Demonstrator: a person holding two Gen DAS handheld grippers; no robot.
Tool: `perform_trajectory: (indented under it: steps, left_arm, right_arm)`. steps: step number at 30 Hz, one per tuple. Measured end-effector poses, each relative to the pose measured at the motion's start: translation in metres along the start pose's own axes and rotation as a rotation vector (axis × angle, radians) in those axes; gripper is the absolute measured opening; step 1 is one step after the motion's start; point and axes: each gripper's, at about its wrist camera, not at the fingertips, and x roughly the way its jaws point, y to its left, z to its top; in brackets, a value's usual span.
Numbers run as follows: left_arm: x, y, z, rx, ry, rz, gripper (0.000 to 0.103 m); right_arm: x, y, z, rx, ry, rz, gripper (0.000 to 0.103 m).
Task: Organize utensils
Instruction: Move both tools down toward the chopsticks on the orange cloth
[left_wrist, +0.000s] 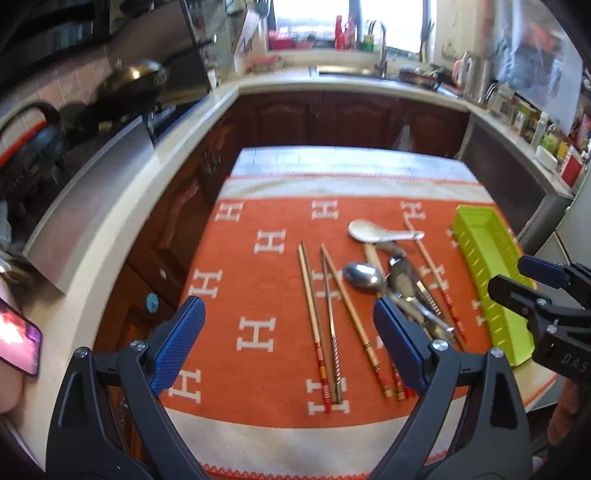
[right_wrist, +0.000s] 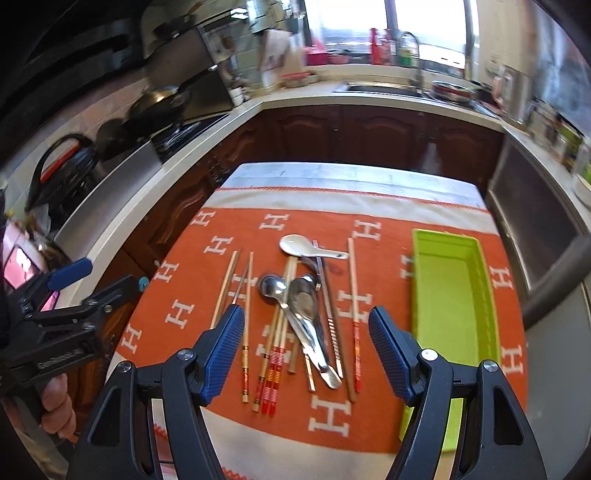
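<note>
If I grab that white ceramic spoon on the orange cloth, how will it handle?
The white ceramic spoon looks stiff and glazed, so probably slippery between the jaws. Its handle seems to rest on other utensils, so it may rock when touched. Likely chips if dropped.

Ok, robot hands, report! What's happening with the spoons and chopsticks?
Left gripper, right gripper open, empty. Utensils piled on cloth. Green tray empty. Nothing blocking.
</note>
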Motion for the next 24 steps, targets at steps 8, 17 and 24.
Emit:
perform_trajectory:
  steps: [8, 17, 24]
  left_arm:
    - [0.083, 0.019, -0.029, -0.078, 0.164, -0.082, 0.072]
    - [0.144, 0.013, -0.052, -0.103, 0.303, -0.144, 0.043]
    - [0.155, 0.009, -0.055, -0.077, 0.328, -0.156, 0.037]
  right_arm:
    - [0.073, 0.025, -0.01, -0.027, 0.112, 0.07, 0.046]
    - [0.123, 0.037, -0.041, -0.013, 0.229, 0.11, 0.042]
    - [0.137, 0.044, -0.049, -0.016, 0.267, 0.119, 0.042]
